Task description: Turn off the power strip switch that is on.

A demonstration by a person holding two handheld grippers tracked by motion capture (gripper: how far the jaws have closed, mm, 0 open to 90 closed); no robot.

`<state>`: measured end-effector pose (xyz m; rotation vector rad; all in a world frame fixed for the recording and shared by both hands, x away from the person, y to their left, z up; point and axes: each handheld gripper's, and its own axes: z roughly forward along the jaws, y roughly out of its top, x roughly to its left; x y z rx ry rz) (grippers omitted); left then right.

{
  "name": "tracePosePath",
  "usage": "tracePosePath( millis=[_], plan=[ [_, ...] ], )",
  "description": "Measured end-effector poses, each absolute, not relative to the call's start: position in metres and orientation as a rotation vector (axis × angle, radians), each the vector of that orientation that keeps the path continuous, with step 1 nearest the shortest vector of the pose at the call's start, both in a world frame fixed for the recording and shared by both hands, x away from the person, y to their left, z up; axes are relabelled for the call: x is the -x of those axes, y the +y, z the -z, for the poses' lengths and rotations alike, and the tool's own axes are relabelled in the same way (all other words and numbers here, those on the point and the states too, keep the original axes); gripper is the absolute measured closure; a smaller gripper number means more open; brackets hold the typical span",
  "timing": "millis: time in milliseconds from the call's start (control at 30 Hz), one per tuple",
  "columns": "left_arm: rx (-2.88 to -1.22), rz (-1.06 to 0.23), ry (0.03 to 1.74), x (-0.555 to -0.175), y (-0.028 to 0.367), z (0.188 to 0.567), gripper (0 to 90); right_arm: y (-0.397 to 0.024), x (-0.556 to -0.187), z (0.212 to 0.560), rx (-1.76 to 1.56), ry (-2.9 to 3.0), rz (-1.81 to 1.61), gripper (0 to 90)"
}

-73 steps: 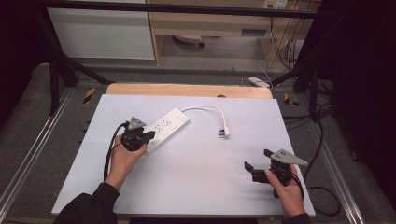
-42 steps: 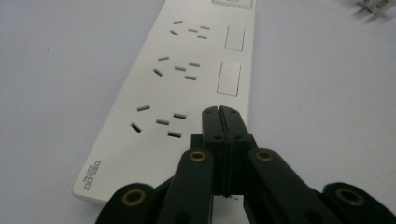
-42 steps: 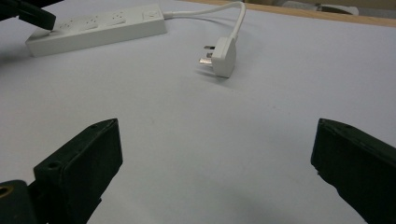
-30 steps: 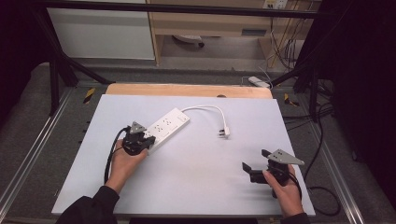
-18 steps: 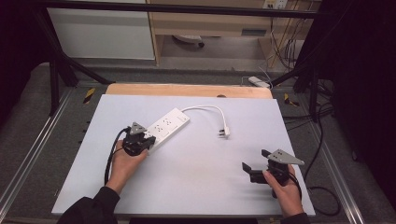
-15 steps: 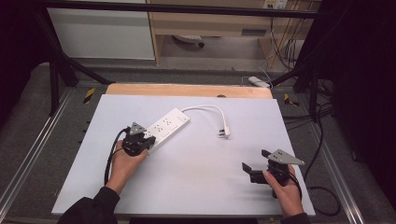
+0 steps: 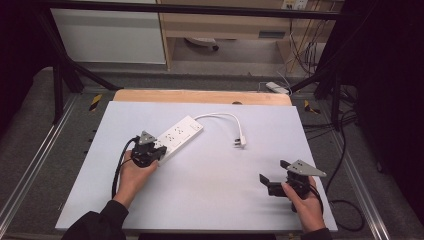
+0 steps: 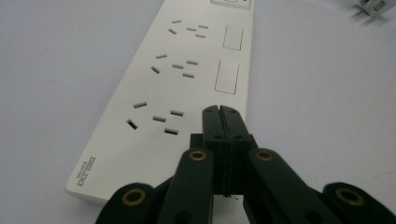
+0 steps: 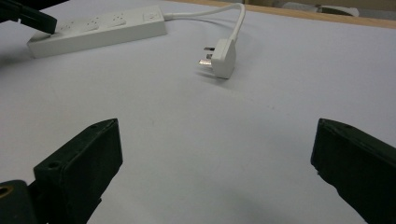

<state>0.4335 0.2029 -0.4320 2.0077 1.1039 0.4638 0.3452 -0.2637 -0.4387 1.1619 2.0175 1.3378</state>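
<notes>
Resting at the near end of the power strip (image 7: 176, 136), the left claw (image 7: 159, 149) has its jaws pressed together with nothing between them; the left gripper view shows the joined tips (image 8: 219, 112) lying over the strip's top face (image 8: 182, 70) just beside the nearest socket, and whether they actually bear down on the plastic cannot be told. The strip lies flat and slantwise on the left half of the bench (image 7: 200, 200), its white cable (image 7: 220, 116) looping from the far end round to the plug (image 7: 241, 141), which rests loose on the bench surface near the middle, well apart from any socket. The right claw (image 7: 267, 184) sits low at the near right of the bench with its jaws wide apart and empty; the right gripper view shows the plug (image 9: 220, 57) lying on its side ahead of it, prongs pointing left, with bare bench between. Judged from this layout, the work appears to be at an early stage: the strip seems to be steadied or about to be pressed by the left claw, while the plug has not been picked up and the right claw has yet to close the gap to it. No socket is occupied. Everything concerning the plug and cable appears still to be done.
</notes>
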Motion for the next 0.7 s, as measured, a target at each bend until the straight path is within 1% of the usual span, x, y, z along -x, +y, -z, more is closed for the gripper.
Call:
tracePosePath(
  millis=[333,700],
  plan=[
    [-1.995,-0.467,1.101,-0.4327,0.2038,0.4333,90.0,-0.2637,-0.3452,0.4388,-1.162,2.021,-1.336,2.5],
    [-2.017,-0.481,1.093,-0.4326,0.2033,0.4345,90.0,-0.2639,-0.3453,0.4388,-1.162,2.019,-1.336,2.5]
  ],
)
